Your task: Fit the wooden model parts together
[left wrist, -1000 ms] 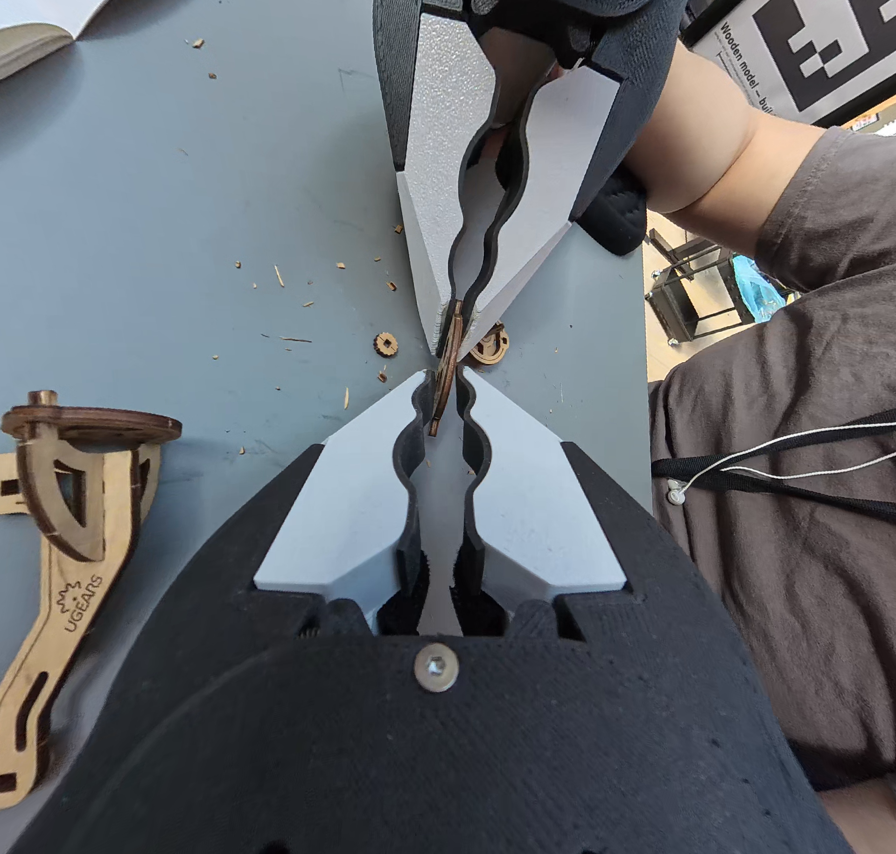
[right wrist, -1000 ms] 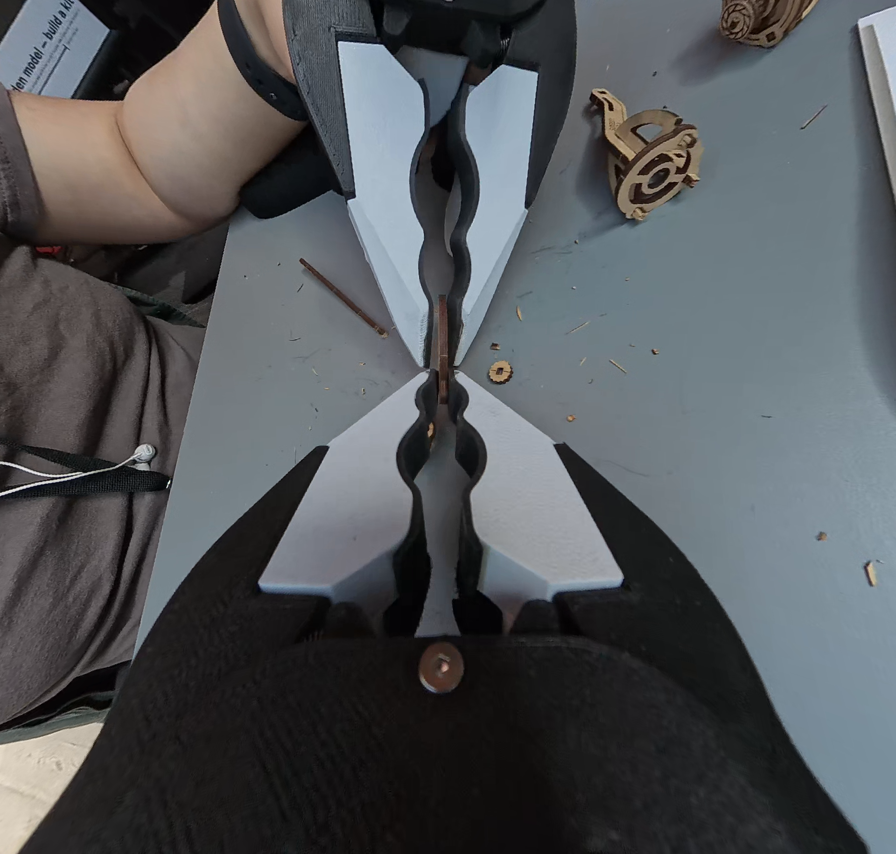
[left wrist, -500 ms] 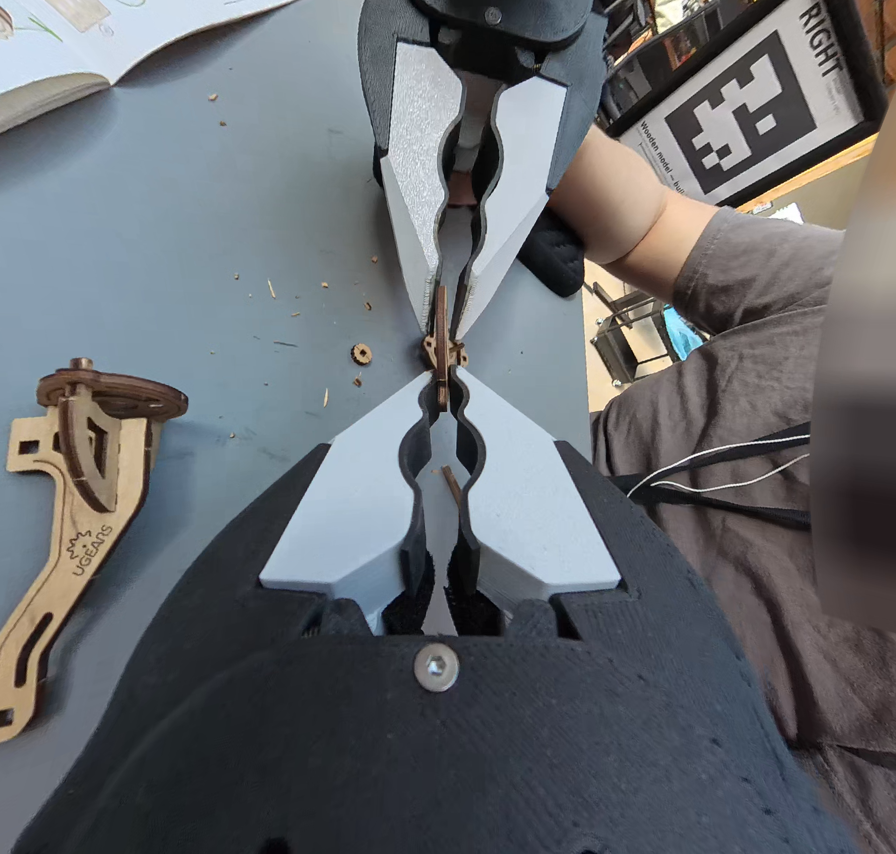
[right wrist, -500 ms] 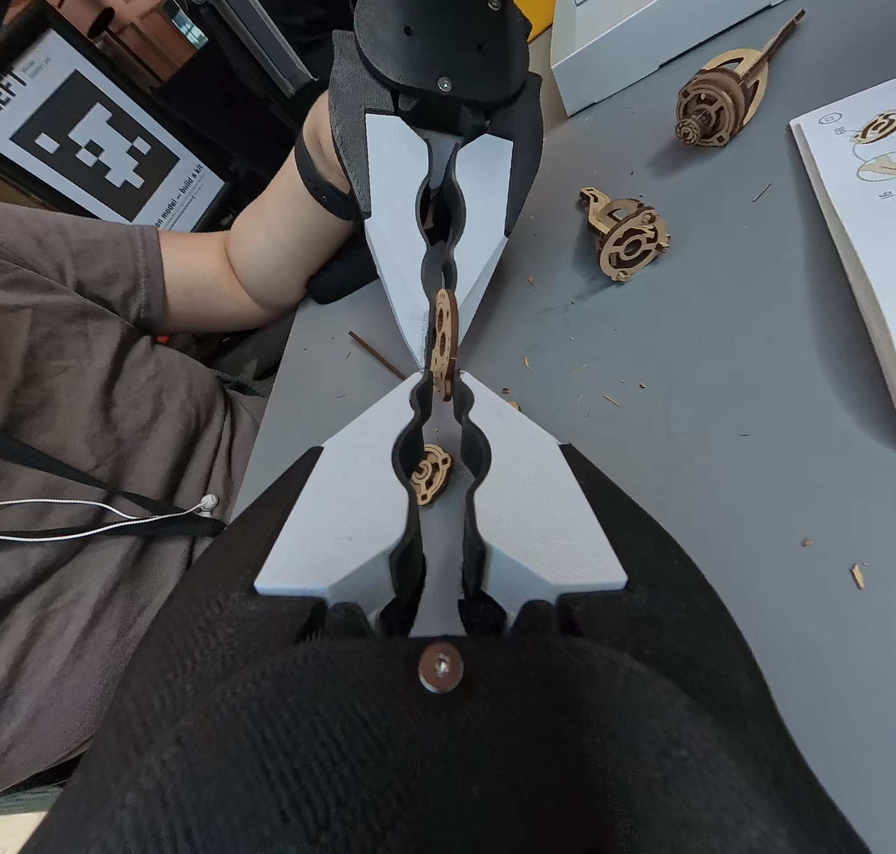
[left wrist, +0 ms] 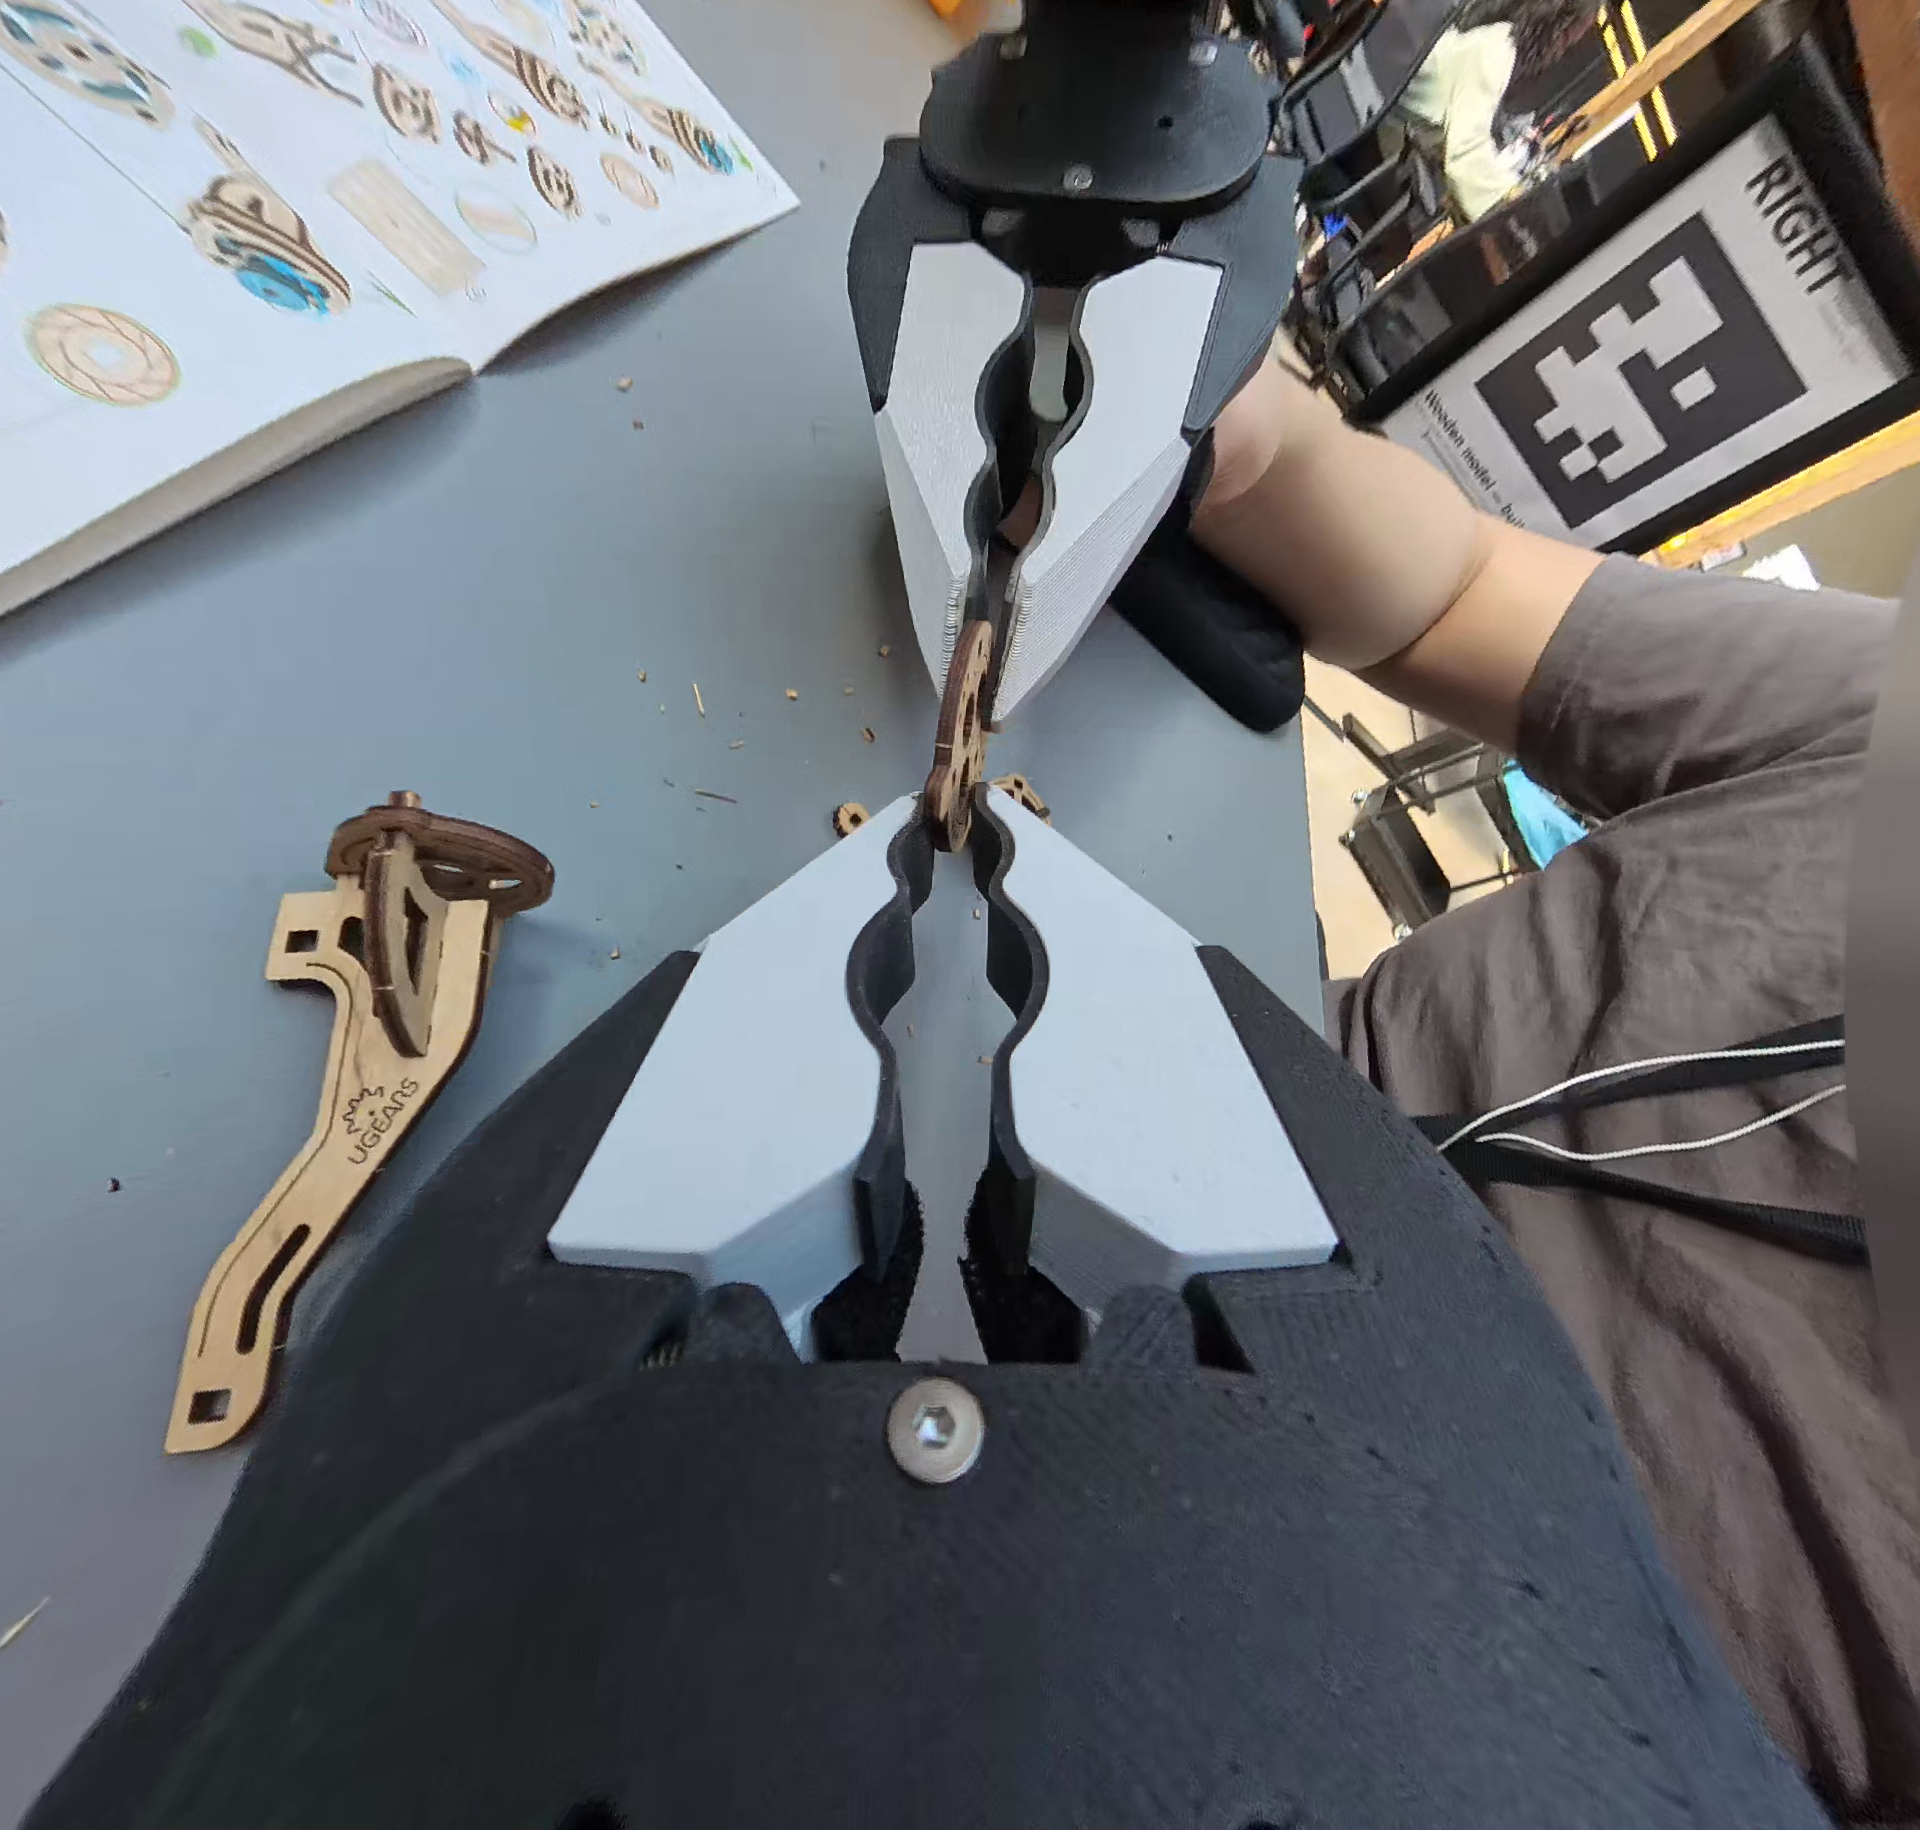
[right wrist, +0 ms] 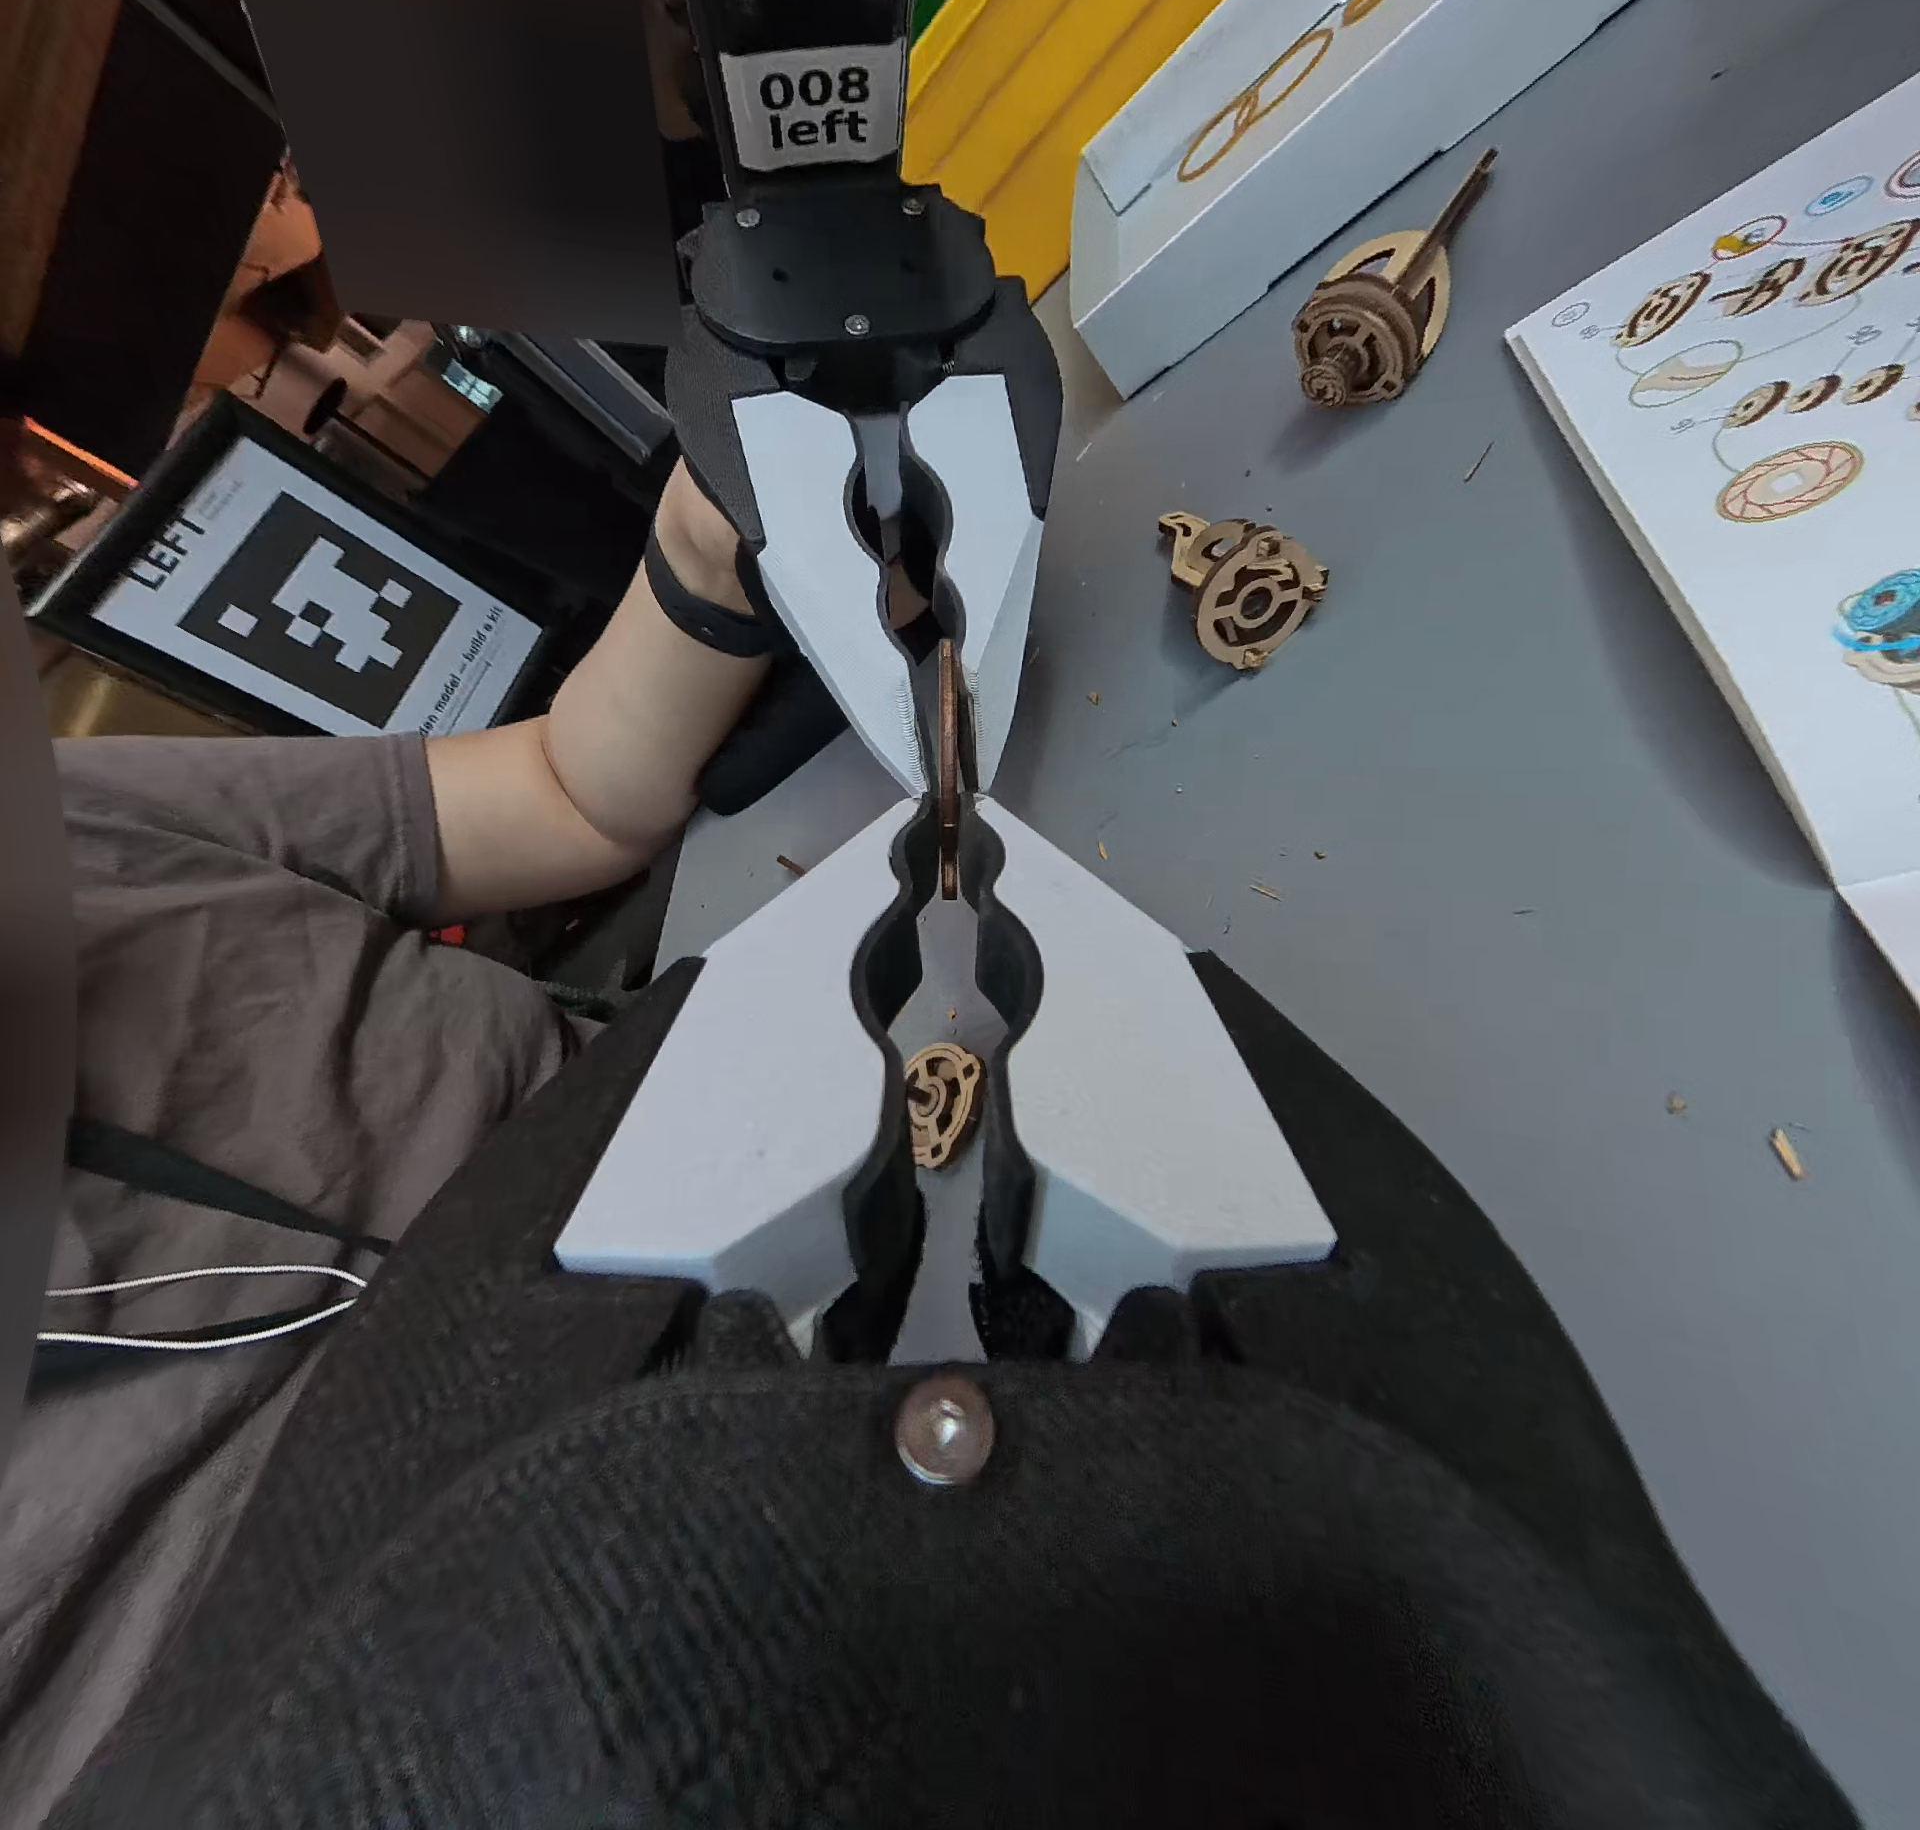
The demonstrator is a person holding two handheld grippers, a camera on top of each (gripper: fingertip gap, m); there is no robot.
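A thin round wooden disc [left wrist: 962, 731] is held on edge above the grey table [left wrist: 520, 637], between the two grippers, which meet tip to tip. My left gripper [left wrist: 951, 824] is shut on its near end. My right gripper [left wrist: 979, 663] comes in from the far side and is shut on its other end. In the right wrist view the disc [right wrist: 948, 741] runs from my right gripper [right wrist: 945, 830] into my left gripper [right wrist: 940, 778]. A second small round wooden part [right wrist: 940, 1105] lies on the table below, seen between my right fingers.
A wooden arm assembly [left wrist: 364, 1053] lies to the left and an open instruction booklet [left wrist: 312, 222] at far left. Two wooden sub-assemblies [right wrist: 1247, 591] [right wrist: 1371, 326] and a white box [right wrist: 1351, 118] lie farther off. The table edge [left wrist: 1304, 845] and the person's torso are close. My left and right fingertips are right by each other.
Both grippers have risen from the table together with the disc between them. The small round part that was just under them now lies well below on the table.
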